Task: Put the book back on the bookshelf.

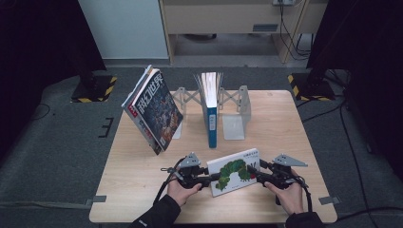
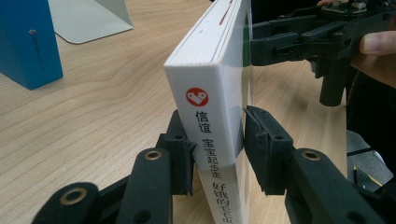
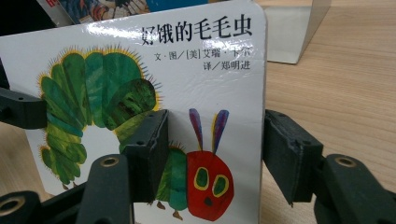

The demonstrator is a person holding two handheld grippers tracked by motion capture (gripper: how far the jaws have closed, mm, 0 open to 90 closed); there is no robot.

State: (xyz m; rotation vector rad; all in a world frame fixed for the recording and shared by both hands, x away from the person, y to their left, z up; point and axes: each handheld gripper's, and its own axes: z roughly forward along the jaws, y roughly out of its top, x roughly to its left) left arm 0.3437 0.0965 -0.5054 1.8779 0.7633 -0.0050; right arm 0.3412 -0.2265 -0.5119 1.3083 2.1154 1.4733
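Both grippers meet on one thing — the caterpillar picture book [image 1: 235, 171], near the front edge of the table [image 1: 133, 175], between the person's hands. Seen from above, the left gripper [image 1: 209, 179] comes at the book's left end and the right gripper [image 1: 260, 176] at its right end, so the book's long axis runs from one tool to the other, slightly aslant. In the left gripper view the spine [image 2: 212, 135] stands between the jaws, one pad touching each face; they look clamped on the book's thickness. In the right gripper view one jaw lies over the cover by the caterpillar's head, while the other stands a little off the far side, past the book's edge; I judge this a loose straddle, not a firm hold. Behind stand a blue book [image 1: 212, 124] upright in the metal bookends [image 1: 234, 118] and a magazine [image 1: 154, 111] leaning to the left. My guess is that the next move carries the book away from the person, towards those bookends, with the left gripper bearing it.
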